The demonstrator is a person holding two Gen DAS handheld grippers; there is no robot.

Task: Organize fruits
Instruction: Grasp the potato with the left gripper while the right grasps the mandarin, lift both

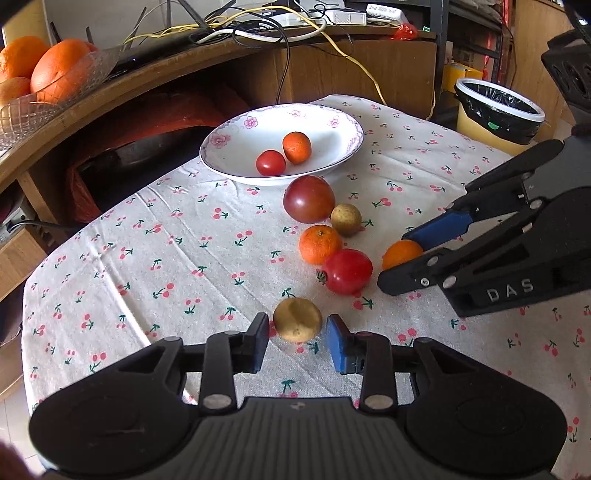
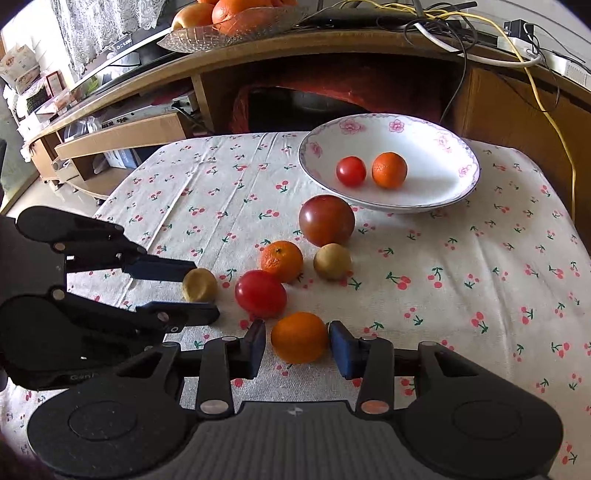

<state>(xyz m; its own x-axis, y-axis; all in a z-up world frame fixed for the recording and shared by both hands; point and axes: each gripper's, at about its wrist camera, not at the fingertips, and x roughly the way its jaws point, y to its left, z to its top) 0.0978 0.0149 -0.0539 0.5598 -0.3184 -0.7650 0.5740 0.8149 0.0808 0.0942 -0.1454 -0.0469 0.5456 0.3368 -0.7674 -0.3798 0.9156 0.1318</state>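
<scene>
A white floral bowl [image 1: 225, 142] [image 2: 443, 147] holds a small red tomato [image 1: 270, 162] and a small orange [image 1: 296, 147]. On the cherry-print cloth lie a dark red tomato [image 1: 308, 198], a yellow-brown fruit [image 1: 345, 219], an orange [image 1: 320, 244] and a red tomato [image 1: 347, 271]. My left gripper [image 1: 298, 338] is open around a yellow-brown fruit [image 1: 297, 319] [image 2: 199, 284], with small gaps either side. My right gripper [image 2: 297, 345] is open around an orange [image 2: 299, 337] [image 1: 400, 253], pads close to it.
A wooden shelf runs behind the table, with a glass dish of large oranges [image 1: 44, 70] and tangled cables [image 1: 258, 29]. A lined bin [image 1: 498, 110] stands at the far right. The cloth's left part [image 1: 129, 258] bears no fruit.
</scene>
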